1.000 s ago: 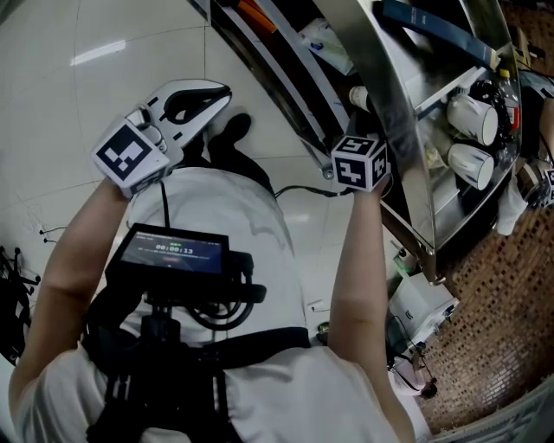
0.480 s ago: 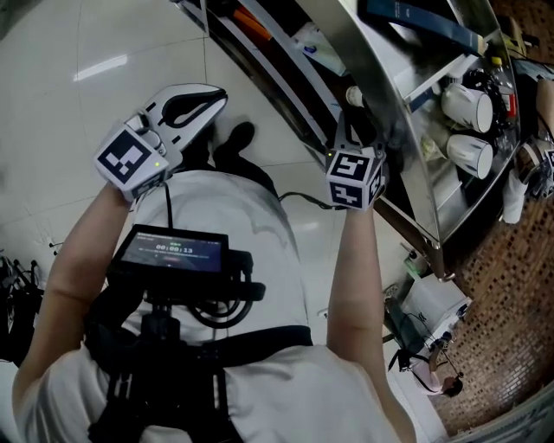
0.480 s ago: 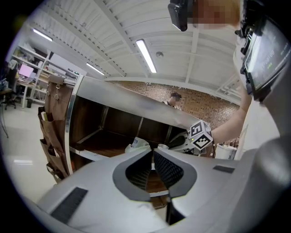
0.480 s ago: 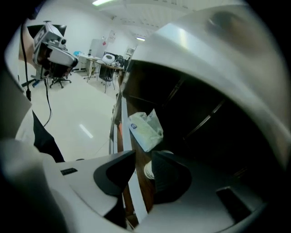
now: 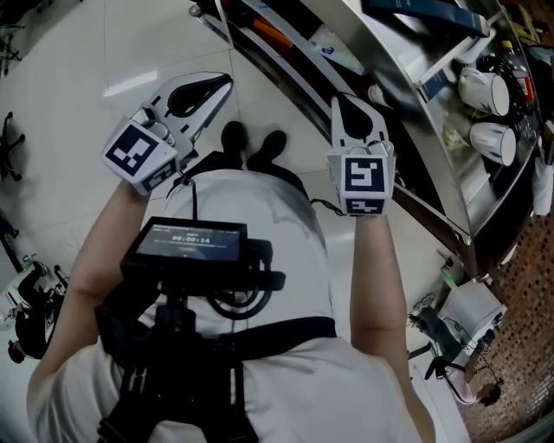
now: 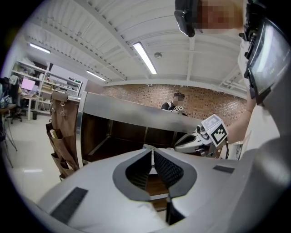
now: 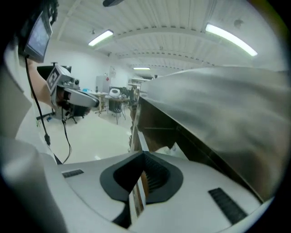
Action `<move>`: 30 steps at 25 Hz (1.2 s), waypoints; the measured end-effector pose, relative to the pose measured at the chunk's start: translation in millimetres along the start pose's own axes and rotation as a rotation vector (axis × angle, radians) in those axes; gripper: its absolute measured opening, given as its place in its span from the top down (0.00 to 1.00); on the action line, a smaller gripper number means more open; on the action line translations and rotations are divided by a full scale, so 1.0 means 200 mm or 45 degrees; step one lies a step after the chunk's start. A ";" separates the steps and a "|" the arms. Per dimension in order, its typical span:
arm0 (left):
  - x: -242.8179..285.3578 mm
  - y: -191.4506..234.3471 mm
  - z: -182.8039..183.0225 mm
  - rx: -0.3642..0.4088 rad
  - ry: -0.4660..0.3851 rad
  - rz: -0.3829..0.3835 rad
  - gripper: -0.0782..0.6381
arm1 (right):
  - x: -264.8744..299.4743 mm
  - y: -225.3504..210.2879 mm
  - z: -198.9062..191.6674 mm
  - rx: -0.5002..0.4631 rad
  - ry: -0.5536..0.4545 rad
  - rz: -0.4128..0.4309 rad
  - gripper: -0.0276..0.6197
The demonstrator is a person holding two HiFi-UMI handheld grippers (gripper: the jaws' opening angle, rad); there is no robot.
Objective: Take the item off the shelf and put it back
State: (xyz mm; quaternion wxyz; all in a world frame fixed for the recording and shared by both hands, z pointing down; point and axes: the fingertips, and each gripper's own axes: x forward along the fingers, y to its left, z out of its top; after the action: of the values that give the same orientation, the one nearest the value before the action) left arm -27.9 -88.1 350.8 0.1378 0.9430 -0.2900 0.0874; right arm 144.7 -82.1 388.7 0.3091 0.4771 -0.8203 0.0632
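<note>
noted left hand-held gripper [image 5: 223, 83] held over the pale floor [image 5: 78, 78], well apart from the shelf [image 5: 407, 82]; found its jaws fully closed, tip to tip, nothing between them; noted right hand-held gripper [image 5: 342, 104] near the front edge of the shelf, not touching it; found its jaws likewise fully closed, tips meeting, gripping nothing; placed both about level in the head view, left of the steel top, either side of the person's dark shoes [image 5: 232, 138]; saw a white packet [image 5: 333, 43] lying on a lower level of the shelf, near the right hand-held gripper but apart from it; saw an orange object [image 5: 270, 30] on a lower level too, farther toward the far end; counted two white cups [image 5: 486, 91] in an open compartment at the right edge of the shelf, one just beside the other; saw a dark blue flat piece [image 5: 428, 13] lying on top of the shelf near its far edge; cannot tell which of these is the item to be taken; recorded all of them on the shelf; noted a small lit screen [image 5: 186, 244] on the chest rig
</note>
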 end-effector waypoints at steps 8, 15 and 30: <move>-0.07 0.06 0.19 0.021 -0.048 0.051 0.86 | 0.00 0.22 0.45 0.137 -0.346 0.239 0.95; -0.06 -0.01 0.36 -0.007 -0.134 0.017 0.86 | -0.12 0.29 0.72 0.130 -0.463 0.331 0.95; -0.02 -0.23 0.56 0.068 -0.183 -0.105 0.86 | -0.32 0.27 0.90 0.162 -0.599 0.343 0.95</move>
State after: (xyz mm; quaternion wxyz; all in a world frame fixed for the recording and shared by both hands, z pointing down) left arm 4.7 -84.8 234.3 0.0950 0.9613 -0.2577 0.0214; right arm 42.3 -77.7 218.9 0.0685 0.3836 -0.9199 0.0427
